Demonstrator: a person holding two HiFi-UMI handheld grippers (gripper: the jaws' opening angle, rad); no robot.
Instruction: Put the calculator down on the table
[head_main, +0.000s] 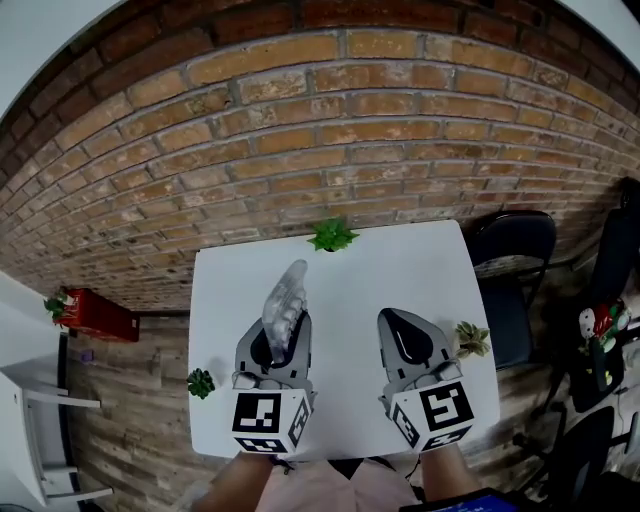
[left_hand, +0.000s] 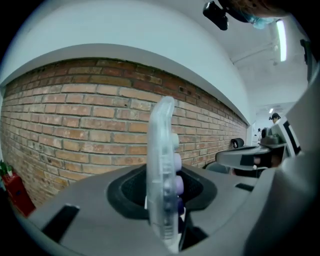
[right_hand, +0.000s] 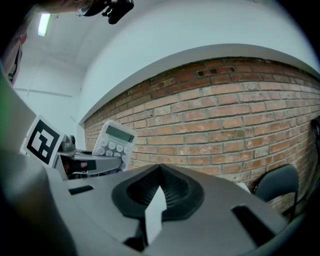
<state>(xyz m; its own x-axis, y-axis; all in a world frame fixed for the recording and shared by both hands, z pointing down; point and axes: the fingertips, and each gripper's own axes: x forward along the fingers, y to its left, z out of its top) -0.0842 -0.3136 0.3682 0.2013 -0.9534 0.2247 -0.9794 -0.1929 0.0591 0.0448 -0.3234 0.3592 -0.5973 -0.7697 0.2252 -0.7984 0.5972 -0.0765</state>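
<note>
A clear plastic calculator (head_main: 285, 295) with pale and purple keys stands on edge between the jaws of my left gripper (head_main: 283, 335), which is shut on its lower part. It hangs above the left half of the white table (head_main: 400, 270). In the left gripper view the calculator (left_hand: 162, 170) shows edge-on, rising out of the left gripper (left_hand: 162, 200). The right gripper view shows its keypad and display (right_hand: 114, 142) at the left. My right gripper (head_main: 405, 325) hovers over the table's right half, jaws together and holding nothing; its tips meet in its own view (right_hand: 159, 172).
Small green plants stand at the table's far edge (head_main: 332, 236), left edge (head_main: 201, 382) and right edge (head_main: 471, 338). A brick wall rises behind the table. Dark chairs (head_main: 510, 250) stand to the right, and a red box (head_main: 100, 315) lies on the floor to the left.
</note>
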